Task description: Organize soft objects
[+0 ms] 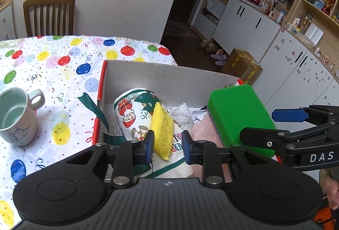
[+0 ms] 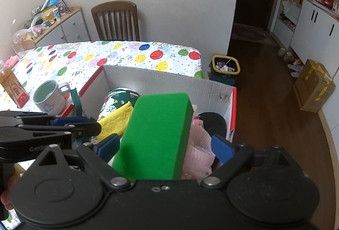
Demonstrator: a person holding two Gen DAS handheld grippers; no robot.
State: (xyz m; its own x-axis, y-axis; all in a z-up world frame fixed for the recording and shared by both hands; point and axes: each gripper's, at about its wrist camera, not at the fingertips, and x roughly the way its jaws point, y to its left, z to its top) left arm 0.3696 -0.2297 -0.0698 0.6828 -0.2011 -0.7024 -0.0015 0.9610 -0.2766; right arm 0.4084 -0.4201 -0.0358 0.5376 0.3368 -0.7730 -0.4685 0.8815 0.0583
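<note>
While the right gripper is standing spread around the green sponge block without pinching it, the block's long axis is running forward over the cardboard box — already holding a yellow cloth, Santa-print towel roll and pink fabric. Left gripper is spread, holding nothing.

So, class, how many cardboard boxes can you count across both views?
2. One white-walled open box sits on the table holding the soft items; one brown closed box stands on the floor by the cabinets. Others may be hidden.
</note>
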